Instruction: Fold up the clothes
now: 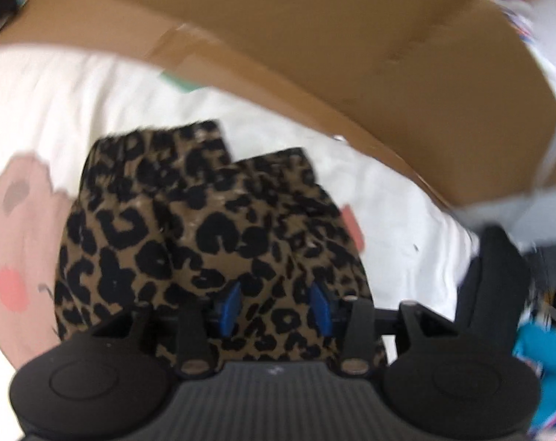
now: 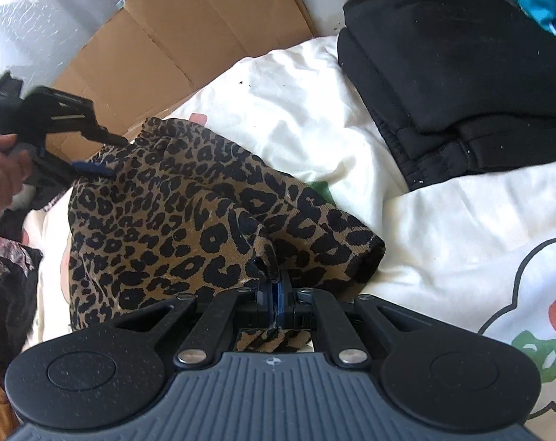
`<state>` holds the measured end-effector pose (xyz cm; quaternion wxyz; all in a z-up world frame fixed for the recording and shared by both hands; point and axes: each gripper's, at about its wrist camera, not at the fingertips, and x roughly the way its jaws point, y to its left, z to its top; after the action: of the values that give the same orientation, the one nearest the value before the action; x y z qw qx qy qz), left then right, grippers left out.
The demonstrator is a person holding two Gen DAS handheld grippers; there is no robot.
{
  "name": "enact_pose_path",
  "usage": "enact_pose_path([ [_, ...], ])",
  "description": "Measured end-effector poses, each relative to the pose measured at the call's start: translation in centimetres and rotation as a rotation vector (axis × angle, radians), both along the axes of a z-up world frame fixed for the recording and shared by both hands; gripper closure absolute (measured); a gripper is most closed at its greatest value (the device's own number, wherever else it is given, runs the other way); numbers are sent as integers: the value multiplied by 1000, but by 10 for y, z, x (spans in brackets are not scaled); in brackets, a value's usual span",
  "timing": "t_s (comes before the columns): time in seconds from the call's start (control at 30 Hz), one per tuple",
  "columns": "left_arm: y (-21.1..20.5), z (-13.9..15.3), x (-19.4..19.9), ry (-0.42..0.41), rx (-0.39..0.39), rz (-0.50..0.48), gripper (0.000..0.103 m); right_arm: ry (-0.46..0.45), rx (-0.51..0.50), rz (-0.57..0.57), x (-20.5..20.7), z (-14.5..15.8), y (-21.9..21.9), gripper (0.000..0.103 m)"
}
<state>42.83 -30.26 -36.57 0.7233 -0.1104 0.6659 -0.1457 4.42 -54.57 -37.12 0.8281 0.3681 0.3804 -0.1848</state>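
While R gripper (image 2: 275, 294) jaws clamp leopard garment (image 2: 189, 213): L gripper (image 1: 276, 307) jaws apart.

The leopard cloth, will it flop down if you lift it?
Probably yes. The leopard cloth bunches into soft folds where the right gripper pinches it, so it looks floppy. It seems thin, likely light. Lying rumpled on the white bedding, it should drag rather than slide neatly.

A patterned garment (image 2: 189, 220) lies on the bed (image 2: 314, 121). Folded dark clothes (image 2: 454, 73) sit toward the bed's far right corner, and flattened cardboard (image 2: 175, 44) lies beyond its far edge.
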Motion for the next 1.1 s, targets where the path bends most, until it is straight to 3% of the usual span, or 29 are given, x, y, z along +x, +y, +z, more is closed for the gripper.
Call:
enact_pose_path([
  [0.23, -23, -6, 7, 8, 64, -7, 47, -50, 78, -58, -6, 4, -17, 97],
  [0.43, -49, 2, 8, -5, 67, -95, 47, -89, 82, -56, -3, 0, -20, 97],
  [0.57, -54, 4, 12, 39, 101, -116, 50, -97, 38, -16, -3, -3, -10, 100],
  [0.7, -57, 8, 20, 4, 128, -122, 50, -114, 1, -17, -7, -1, -5, 101],
  [0.87, -59, -2, 27, 13, 154, -115, 61, -154, -72, 2, -15, 10, 4, 101],
  [1.1, -59, -26, 25, 44, 199, -64, 62, -245, -147, 85, -21, 35, 29, 102],
])
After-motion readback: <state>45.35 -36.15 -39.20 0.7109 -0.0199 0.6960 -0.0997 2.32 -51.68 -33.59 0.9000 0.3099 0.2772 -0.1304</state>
